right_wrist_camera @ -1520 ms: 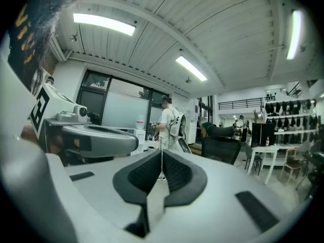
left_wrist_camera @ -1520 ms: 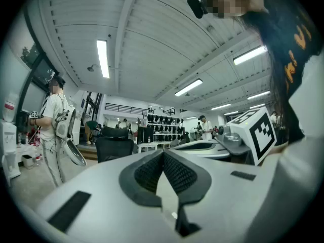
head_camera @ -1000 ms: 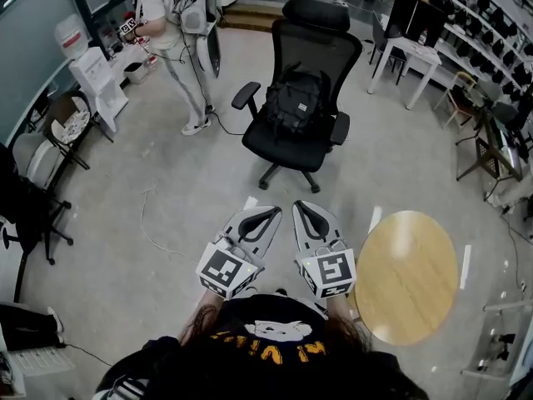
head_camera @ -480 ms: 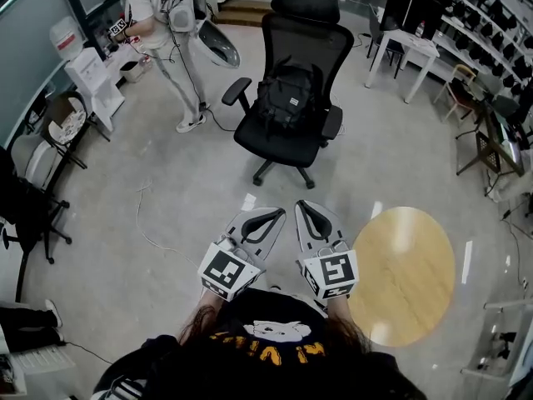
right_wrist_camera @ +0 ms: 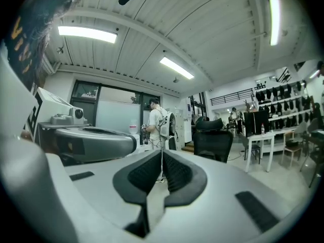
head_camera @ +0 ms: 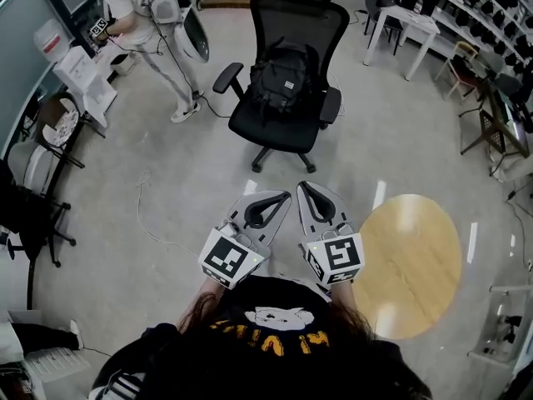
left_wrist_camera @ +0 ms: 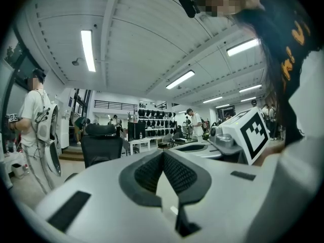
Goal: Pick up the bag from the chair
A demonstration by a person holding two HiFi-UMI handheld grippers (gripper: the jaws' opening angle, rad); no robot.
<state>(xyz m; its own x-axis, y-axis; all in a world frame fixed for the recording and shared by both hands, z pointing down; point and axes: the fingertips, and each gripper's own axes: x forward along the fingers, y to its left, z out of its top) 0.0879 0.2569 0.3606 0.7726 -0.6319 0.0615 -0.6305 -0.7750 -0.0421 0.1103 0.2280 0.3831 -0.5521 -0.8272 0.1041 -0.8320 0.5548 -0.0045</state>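
Currently I log: left gripper (head_camera: 281,196), jaws pressed together, nothing between them; right gripper (head_camera: 305,187) just beside it, likewise closed and empty. Black backpack (head_camera: 284,77): upright on the seat of the black office chair (head_camera: 280,133), against its backrest, well ahead of both grippers.

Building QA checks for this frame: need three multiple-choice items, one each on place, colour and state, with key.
1. The black backpack sits: A on the black mesh office chair; B on the floor; C on a white desk.
2. The glossy round table has a top of: A white; B light wood; C black.
3. The white left tool and white right tool are: A open; B shut on a strap; C shut, empty.
Key: 1A, it leans on the seat back; 2B, tan wood surface; 3C, jaws meet, nothing between.
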